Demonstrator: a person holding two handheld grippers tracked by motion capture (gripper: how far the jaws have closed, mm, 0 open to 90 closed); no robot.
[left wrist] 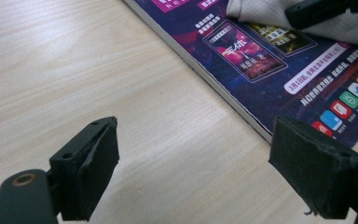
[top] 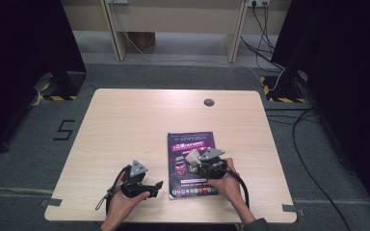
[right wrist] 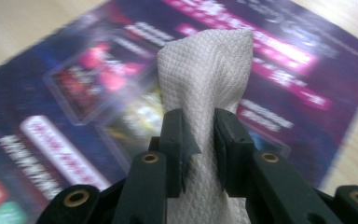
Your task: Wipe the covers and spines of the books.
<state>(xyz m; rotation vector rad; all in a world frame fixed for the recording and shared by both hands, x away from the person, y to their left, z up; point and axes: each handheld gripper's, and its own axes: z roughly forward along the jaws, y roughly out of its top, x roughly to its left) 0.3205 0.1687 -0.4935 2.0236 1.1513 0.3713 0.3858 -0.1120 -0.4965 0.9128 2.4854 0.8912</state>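
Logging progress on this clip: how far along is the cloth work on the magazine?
Done: the right gripper is shut on the white cloth. In hand: the cloth is over the purple magazine cover. Left: any wiping itself; the left gripper waits open beside the magazine.

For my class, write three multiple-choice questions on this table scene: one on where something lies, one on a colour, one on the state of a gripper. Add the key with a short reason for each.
1. Where does the magazine lie on the table?
A. far left corner
B. near edge, right of the middle
C. over the round hole at the far edge

2. What colour is the cloth?
A. white
B. red
C. green

3. How do the jaws of the left gripper stand?
A. shut on the cloth
B. shut on the magazine
C. wide apart, holding nothing

Key: 1 B, the high view shows it before the person's right hand. 2 A, the right gripper pinches a white woven cloth. 3 C, bare tabletop shows between them.
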